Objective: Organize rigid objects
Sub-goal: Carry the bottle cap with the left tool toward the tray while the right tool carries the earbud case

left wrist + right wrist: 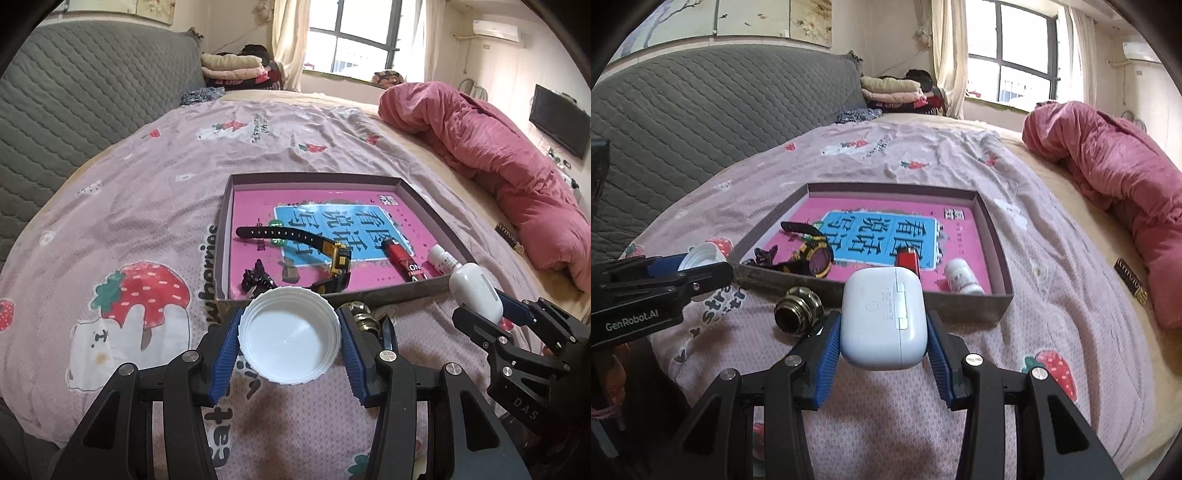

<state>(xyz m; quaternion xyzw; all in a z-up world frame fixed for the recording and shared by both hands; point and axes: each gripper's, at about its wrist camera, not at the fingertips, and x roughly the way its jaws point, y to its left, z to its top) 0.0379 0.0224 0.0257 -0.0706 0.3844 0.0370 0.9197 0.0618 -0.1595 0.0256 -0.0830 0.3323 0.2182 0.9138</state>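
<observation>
My left gripper (pixel 290 332) is shut on a white plastic jar lid (pixel 289 335), held above the bedspread just short of the shallow grey box (pixel 314 178). My right gripper (pixel 882 325) is shut on a white earbud case (pixel 882 317), also in front of the box; in the left wrist view the earbud case (pixel 474 293) shows at right. Inside the box, on a pink book (pixel 255 203), lie a black-and-yellow watch (pixel 338 258), a black hair clip (pixel 256 278), a red lighter (pixel 402 260) and a small white bottle (pixel 443 260). A brass fitting (pixel 798 310) rests on the bedspread between the grippers.
The box sits on a pink strawberry-print bedspread (pixel 147 192). A rolled pink quilt (pixel 498 158) lies along the right. A grey quilted headboard (pixel 74 96) is at left, folded clothes (pixel 236 68) at the back, a window behind them.
</observation>
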